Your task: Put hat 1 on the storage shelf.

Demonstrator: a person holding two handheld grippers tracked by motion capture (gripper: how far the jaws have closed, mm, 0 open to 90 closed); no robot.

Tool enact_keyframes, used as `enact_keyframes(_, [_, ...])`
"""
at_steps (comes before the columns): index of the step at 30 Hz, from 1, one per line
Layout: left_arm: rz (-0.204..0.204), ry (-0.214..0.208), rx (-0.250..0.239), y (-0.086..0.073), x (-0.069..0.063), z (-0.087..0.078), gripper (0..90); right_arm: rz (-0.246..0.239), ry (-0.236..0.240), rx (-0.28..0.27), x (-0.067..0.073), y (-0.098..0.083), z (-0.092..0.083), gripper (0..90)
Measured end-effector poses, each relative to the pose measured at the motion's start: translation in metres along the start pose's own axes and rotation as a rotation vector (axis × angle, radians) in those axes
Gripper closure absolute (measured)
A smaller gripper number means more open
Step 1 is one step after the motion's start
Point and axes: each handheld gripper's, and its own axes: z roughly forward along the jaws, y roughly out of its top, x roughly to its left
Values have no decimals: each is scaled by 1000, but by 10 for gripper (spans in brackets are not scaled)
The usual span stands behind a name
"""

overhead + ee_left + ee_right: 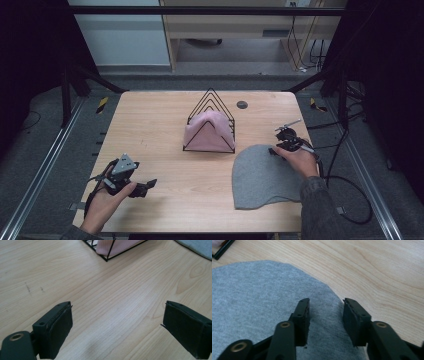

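Wooden table [150, 125]: left half of frame is bare wood, wide room to pass. Obstacle at centre: black wire rack [210, 121] w/ pink cloth [207, 131] draped over it, standing upright. Gap btw rack and grey cloth [260, 177], lower right, is narrow; the cloth's top edge lies just beside the rack's right corner. Grey cloth lies flat, so passable above. Small dark disc [242, 104] at upper centre-right of table, flat. Strip behind rack, toward top edge, is bare. Left gripper [117, 322] sits lower left w/ bare wood ahead of its wide-apart jaws. Right gripper [325, 320] is over the grey cloth's edge, jaws parted. Black frame bars flank table at upper left & upper right.
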Motion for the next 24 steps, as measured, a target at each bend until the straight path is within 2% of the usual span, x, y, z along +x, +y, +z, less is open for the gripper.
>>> enact_keyframes(3, [4,3,7,0,1,1,88,-31,-3,17,2,-1,0,623])
enact_keyframes(10, [16,7,23,-1,-1,5,91,-41,29,16,6,-2,0,831])
enact_keyframes(11, [20,7,22,0,-1,5,95,-42,35,11,7,-3,0,840])
enact_keyframes(14, [25,19,19,1,-2,6,97,0,54,-32,5,-9,-1,853])
enact_keyframes(18, [19,17,35,-1,-1,10,97,-11,53,-53,11,-14,-8,859])
enact_keyframes(24, [18,13,43,0,0,13,94,-48,87,-127,28,-18,-35,861])
